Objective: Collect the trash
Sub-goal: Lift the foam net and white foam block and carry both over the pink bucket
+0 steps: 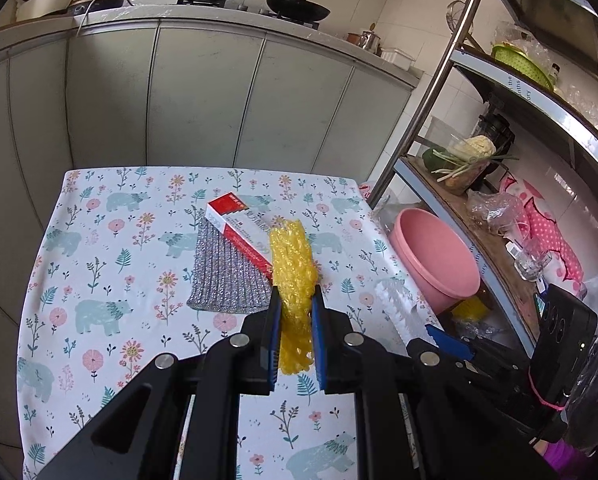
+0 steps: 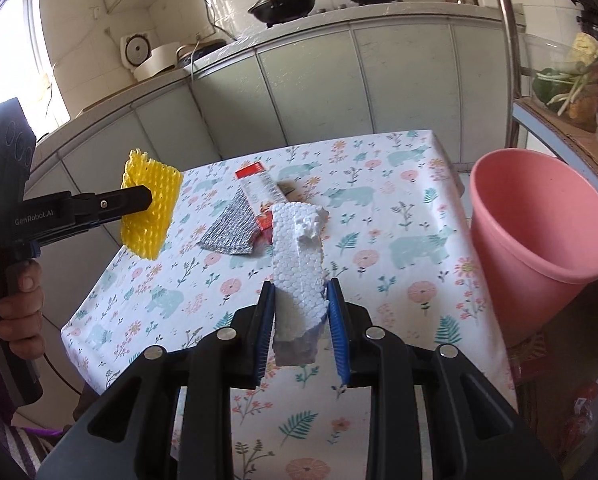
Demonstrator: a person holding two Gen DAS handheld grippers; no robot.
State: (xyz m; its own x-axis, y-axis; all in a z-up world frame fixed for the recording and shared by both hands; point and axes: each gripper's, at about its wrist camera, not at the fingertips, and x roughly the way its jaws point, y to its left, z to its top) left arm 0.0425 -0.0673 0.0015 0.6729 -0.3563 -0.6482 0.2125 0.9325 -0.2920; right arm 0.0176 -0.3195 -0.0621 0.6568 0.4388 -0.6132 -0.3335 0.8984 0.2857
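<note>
My left gripper (image 1: 295,300) is shut on a yellow foam net sleeve (image 1: 293,268), held above the flowered tablecloth (image 1: 99,280). From the right wrist view the same left gripper (image 2: 149,198) shows at the left, clamped on the yellow net sleeve (image 2: 149,204). My right gripper (image 2: 301,294) is shut on a white styrofoam piece (image 2: 297,248), lifted off the cloth. A red-and-white carton (image 1: 239,226) lies on a grey mesh pad (image 1: 223,272) on the table. The pink bin (image 2: 539,232) stands at the table's right edge, its mouth open; the pink bin (image 1: 435,256) also shows beyond the table in the left wrist view.
A metal rack (image 1: 479,208) with vegetables, bags and a glass stands right of the bin. Grey kitchen cabinets (image 1: 203,92) with woks on the counter run behind the table. A person's hand (image 2: 19,300) grips the left tool's handle.
</note>
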